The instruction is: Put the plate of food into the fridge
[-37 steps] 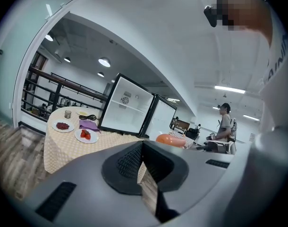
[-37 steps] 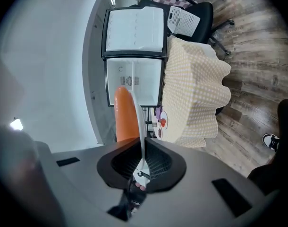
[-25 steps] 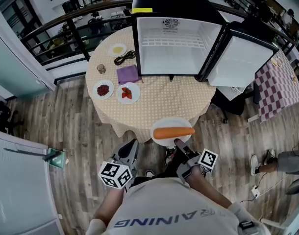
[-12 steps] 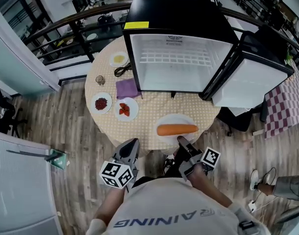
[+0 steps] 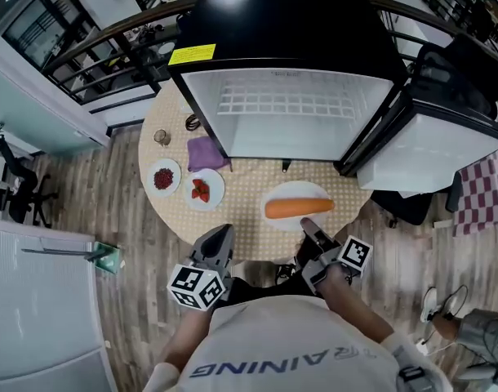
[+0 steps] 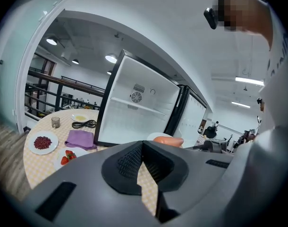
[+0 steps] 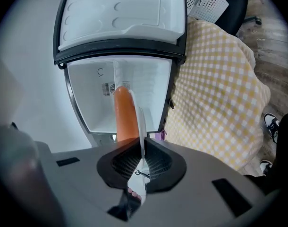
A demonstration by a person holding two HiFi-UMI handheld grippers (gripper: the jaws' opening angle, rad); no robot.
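A white plate [image 5: 296,196] with a long orange carrot [image 5: 299,208] hangs over the near side of the round table [image 5: 249,188], in front of the open fridge [image 5: 290,113]. My right gripper [image 5: 308,224] is shut on the plate's near rim. In the right gripper view the plate [image 7: 140,122] runs edge-on between the pads, with the carrot [image 7: 125,115] beside it and the fridge's white inside [image 7: 148,84] behind. My left gripper [image 5: 219,237] is shut and holds nothing, at the table's near edge left of the plate. In the left gripper view the gripper [image 6: 143,148] faces the fridge [image 6: 134,112].
The fridge door [image 5: 433,145] stands swung out to the right. A plate of strawberries [image 5: 202,190], a plate of red beans [image 5: 164,178], a purple cloth [image 5: 202,152] and a glass cup [image 5: 161,136] lie on the table's left. A black chair [image 5: 16,190] stands far left.
Both grippers have moved forward toward the fridge. The plate with the carrot has gone from the table's near edge to over the table, closer to the fridge opening.
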